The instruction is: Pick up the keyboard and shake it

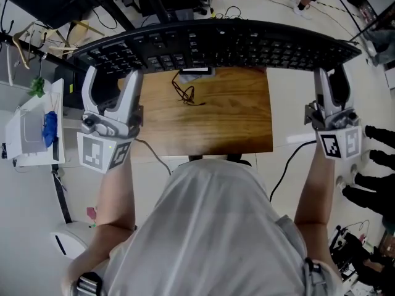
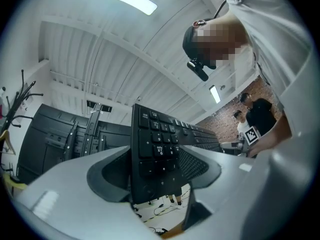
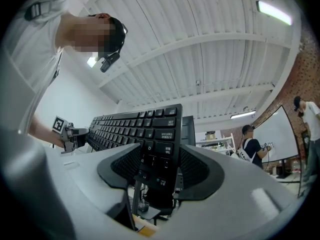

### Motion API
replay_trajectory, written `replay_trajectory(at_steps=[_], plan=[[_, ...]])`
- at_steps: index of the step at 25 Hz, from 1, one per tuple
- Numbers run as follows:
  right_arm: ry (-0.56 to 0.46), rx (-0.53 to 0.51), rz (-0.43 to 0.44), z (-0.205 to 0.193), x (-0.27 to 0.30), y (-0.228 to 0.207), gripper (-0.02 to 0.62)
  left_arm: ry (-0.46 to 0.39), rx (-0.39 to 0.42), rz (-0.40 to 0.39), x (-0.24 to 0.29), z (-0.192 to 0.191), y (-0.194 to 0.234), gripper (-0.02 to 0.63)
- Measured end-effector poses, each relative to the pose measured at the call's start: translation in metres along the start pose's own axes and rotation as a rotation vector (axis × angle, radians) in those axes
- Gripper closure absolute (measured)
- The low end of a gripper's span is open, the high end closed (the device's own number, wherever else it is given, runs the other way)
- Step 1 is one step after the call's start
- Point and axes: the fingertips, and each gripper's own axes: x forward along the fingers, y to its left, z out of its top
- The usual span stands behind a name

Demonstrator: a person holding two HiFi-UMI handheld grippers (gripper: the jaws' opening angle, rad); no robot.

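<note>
Forearms (image 1: 115, 196) of the person reach forward on both sides of the body, bare below the sleeves, each carrying its gripper upright with the marker cube (image 1: 102, 153) nearest the body. Left gripper (image 1: 111, 74): jaws clamped on the number-pad end of the black keyboard (image 1: 222, 45), whose edge stands between the dark pads (image 2: 111, 176) in the left gripper view. Right gripper (image 1: 330, 82): jaws set wide yet closed on the opposite end of the keyboard, the end keys pressed between its pads (image 3: 199, 169) in the right gripper view. Keyboard spans from one gripper to the other, lifted clear of the wooden table (image 1: 210, 125) that lies beneath and between the two grippers.
</note>
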Motion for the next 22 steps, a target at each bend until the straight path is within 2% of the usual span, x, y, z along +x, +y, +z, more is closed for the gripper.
replay_trajectory(at_steps=[12, 18, 22], plan=[[0.247, 0.177, -0.01, -0.1, -0.032, 0.005, 0.368, 0.196, -0.233, 0.059, -0.029, -0.091, -0.012, 0.33], [0.36, 0.27, -0.02, -0.154, -0.057, 0.012, 0.37, 0.303, -0.295, 0.068, -0.045, -0.135, -0.021, 0.334], [0.428, 0.279, -0.017, -0.18, -0.072, 0.01, 0.37, 0.388, -0.336, 0.066, -0.058, -0.169, -0.033, 0.334]])
